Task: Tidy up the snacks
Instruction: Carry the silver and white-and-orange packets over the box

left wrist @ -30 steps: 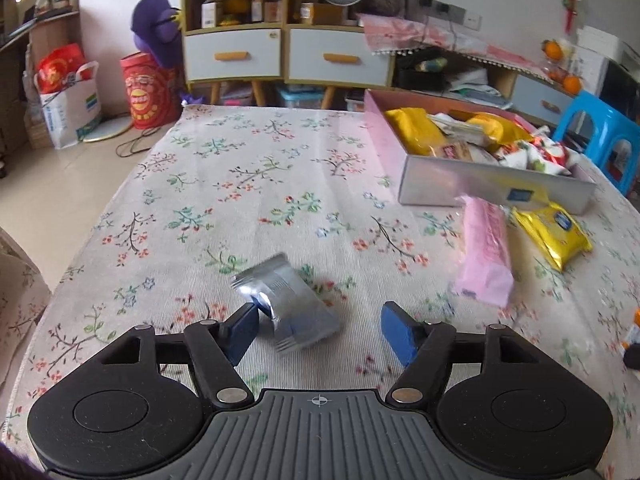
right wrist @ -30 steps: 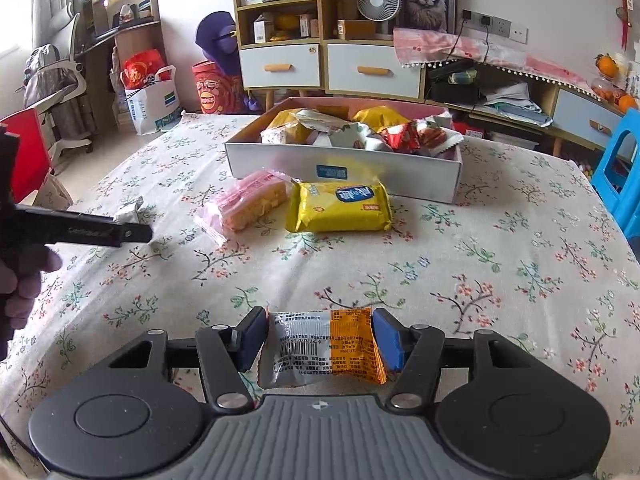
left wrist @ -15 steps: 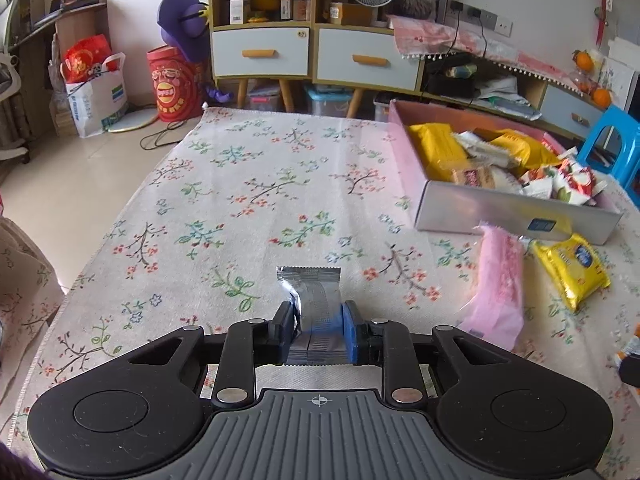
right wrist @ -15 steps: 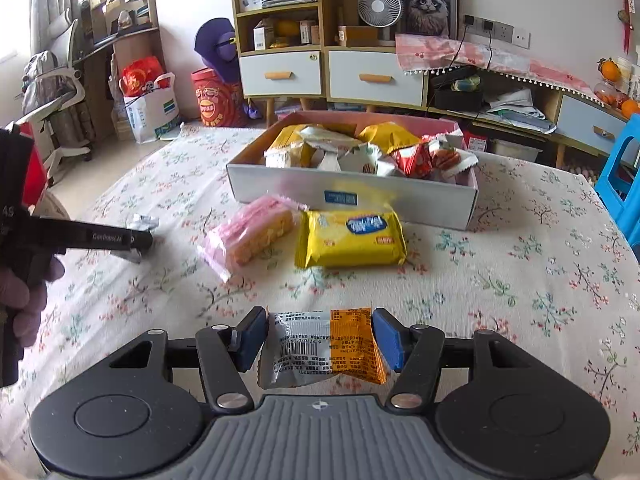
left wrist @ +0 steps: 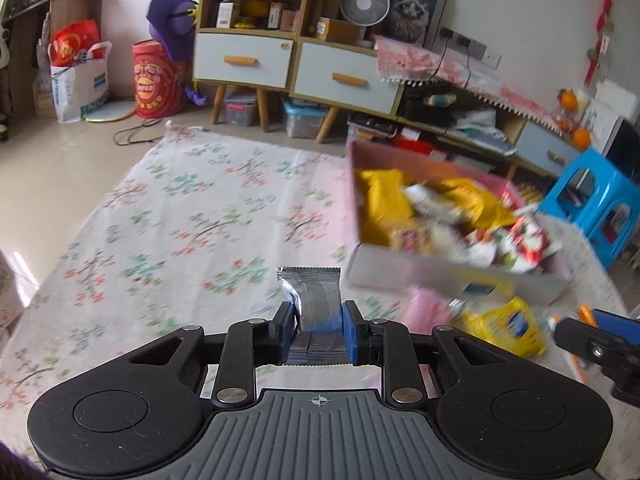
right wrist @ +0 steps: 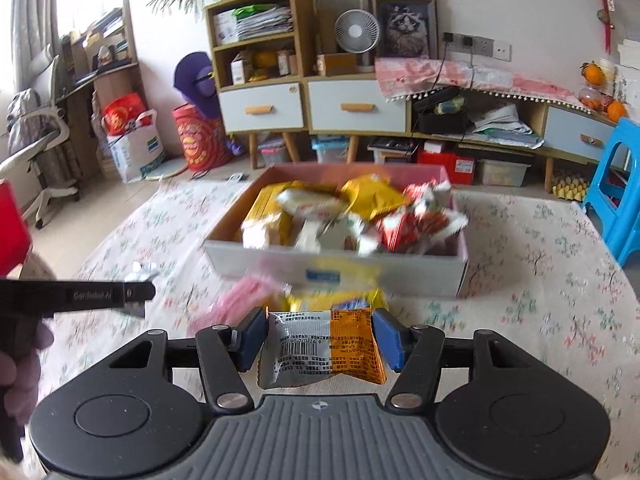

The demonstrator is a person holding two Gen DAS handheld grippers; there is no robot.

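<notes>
The left gripper (left wrist: pixel 316 330) clamps a flat silver foil snack packet (left wrist: pixel 314 298); its jaws closed on it within the last second. The right gripper (right wrist: pixel 320 338) pinches an orange-and-silver barcoded wrapper (right wrist: pixel 324 350). Only the right view shows the whole open cardboard box of snacks (right wrist: pixel 400 278) at twelve o'clock, on the floral tablecloth (right wrist: pixel 532 304). A pink packet (left wrist: pixel 426 310) and yellow packet (left wrist: pixel 508 326) lie just before the box, blurred.

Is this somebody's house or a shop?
Most likely a house, a living room: a wooden cabinet with drawers, a small fan, a framed cat picture, and a flowered tablecloth.
</notes>
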